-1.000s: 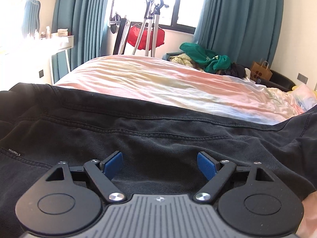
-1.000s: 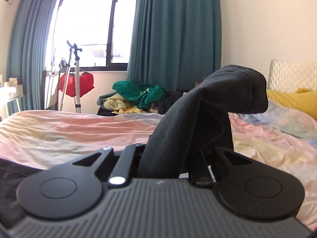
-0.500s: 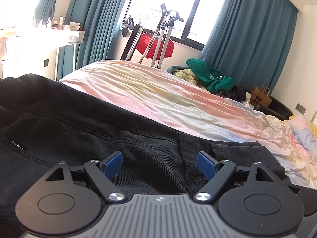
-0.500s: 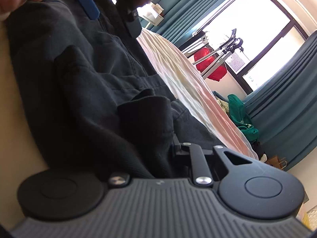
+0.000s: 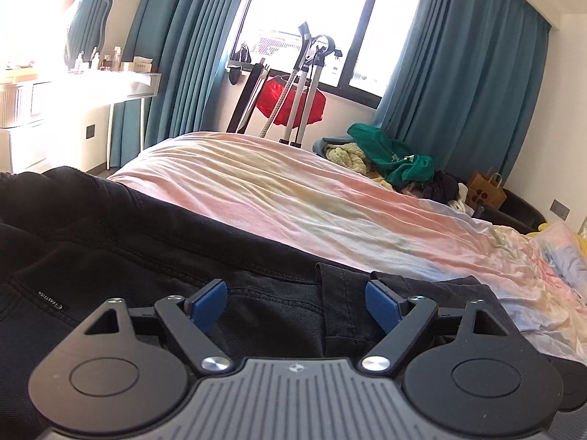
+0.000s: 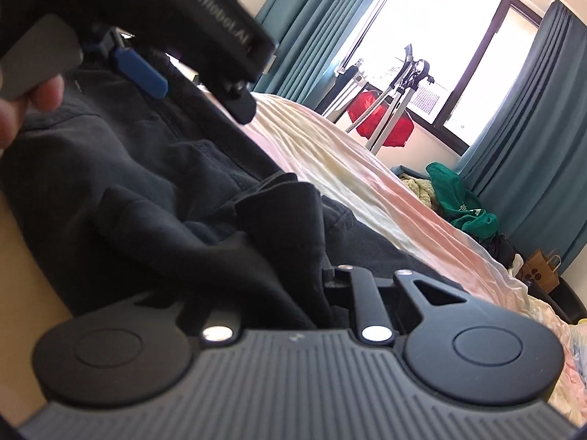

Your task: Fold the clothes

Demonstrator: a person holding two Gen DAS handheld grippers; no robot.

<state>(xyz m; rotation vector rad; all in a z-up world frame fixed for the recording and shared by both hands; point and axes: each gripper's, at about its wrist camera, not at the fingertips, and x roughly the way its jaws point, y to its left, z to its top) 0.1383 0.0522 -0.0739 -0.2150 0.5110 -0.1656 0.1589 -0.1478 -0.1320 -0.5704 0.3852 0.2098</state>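
Jeans (image 5: 154, 256): spread on bed (image 5: 293, 198), one end doubled over.
Left gripper (image 5: 295, 302): jaws wide, empty, over jeans.
Right gripper (image 6: 330, 286): clamped on folded end.
Left: release, smooth, further folds.

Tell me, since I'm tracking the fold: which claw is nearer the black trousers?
Right. The right claw is clamped on the black trousers; the left claw hovers open just above them.

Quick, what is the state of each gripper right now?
Left gripper: open, holding nothing, above the black garment.
Right gripper: closed on a fold of the black garment.
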